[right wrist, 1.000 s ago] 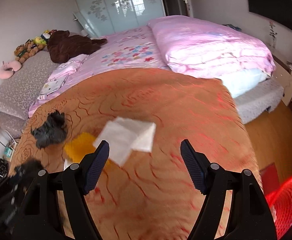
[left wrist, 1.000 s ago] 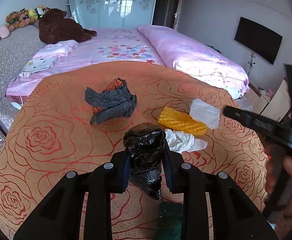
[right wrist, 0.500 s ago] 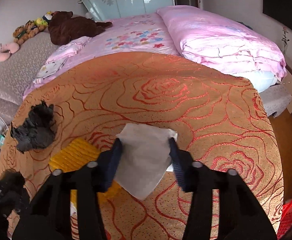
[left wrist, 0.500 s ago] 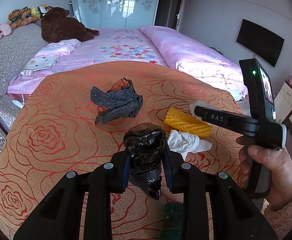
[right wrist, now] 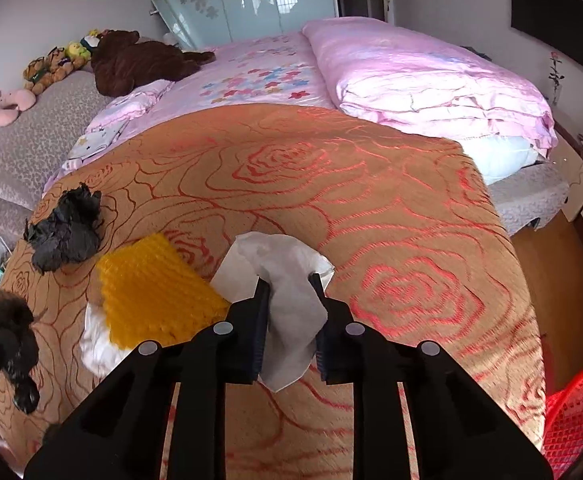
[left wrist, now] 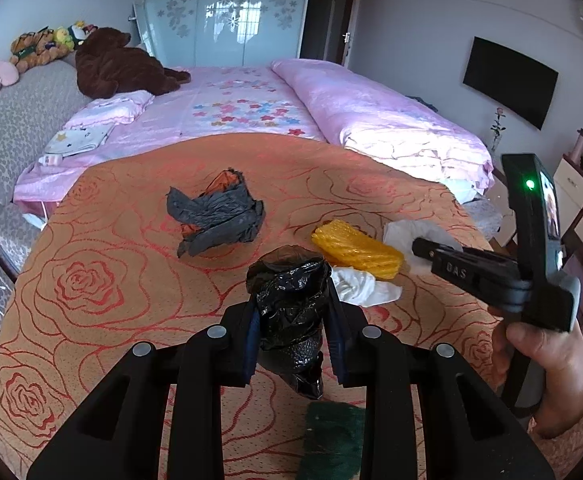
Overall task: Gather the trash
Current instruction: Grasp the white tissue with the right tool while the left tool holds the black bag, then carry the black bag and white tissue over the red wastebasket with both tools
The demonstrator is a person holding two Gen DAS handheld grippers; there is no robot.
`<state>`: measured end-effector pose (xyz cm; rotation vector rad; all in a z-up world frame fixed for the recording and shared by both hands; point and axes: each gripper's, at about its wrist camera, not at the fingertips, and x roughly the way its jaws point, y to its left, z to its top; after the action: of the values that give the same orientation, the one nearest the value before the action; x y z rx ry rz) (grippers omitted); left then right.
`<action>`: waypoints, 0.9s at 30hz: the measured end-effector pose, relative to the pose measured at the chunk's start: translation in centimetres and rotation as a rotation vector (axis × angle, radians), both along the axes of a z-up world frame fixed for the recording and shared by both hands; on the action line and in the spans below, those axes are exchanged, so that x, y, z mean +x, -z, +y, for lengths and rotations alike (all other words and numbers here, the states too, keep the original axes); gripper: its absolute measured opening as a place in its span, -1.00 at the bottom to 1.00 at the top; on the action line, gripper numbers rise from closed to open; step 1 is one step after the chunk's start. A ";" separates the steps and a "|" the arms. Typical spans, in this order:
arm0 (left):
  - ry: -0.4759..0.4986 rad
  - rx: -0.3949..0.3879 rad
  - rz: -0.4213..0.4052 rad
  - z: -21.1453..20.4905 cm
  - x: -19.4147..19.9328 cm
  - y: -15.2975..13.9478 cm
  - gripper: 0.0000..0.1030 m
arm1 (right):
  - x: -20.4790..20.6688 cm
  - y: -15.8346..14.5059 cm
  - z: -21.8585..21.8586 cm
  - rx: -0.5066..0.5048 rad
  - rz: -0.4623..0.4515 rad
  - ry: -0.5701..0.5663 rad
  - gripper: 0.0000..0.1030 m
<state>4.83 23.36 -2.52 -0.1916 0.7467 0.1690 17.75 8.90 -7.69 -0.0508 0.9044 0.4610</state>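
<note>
On rose-patterned cover: right gripper pinching white tissue, left gripper clamping black bag; lift straight, keep squeeze.

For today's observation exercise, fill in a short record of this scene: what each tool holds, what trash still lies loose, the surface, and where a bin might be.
Left tool: shut on black bag
Right tool: shut on white tissue
Loose trash: grey bag; yellow wrapper, lying partly on a crumpled white cloth
Surface: orange rose-patterned blanket
Possible bin: red basket on the floor, at the lower right of the right wrist view
Beyond the blanket: pink bedding
</note>
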 end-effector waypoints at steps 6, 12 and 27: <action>0.023 0.014 -0.016 -1.2 -0.1 -0.8 -0.48 | -2.5 -1.5 -2.4 0.030 -0.043 0.004 -0.63; 0.054 0.029 -0.036 -2.6 -0.3 -1.8 -0.48 | -5.2 -3.1 -5.2 0.050 -0.084 0.021 -0.63; 0.159 0.054 -0.074 -7.0 0.4 -3.9 -0.48 | -9.0 -4.9 -12.9 0.068 -0.104 0.129 -0.63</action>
<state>5.19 16.33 1.40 -0.0857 0.6798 0.0308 8.77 -4.05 -2.79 0.0454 0.7840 0.3652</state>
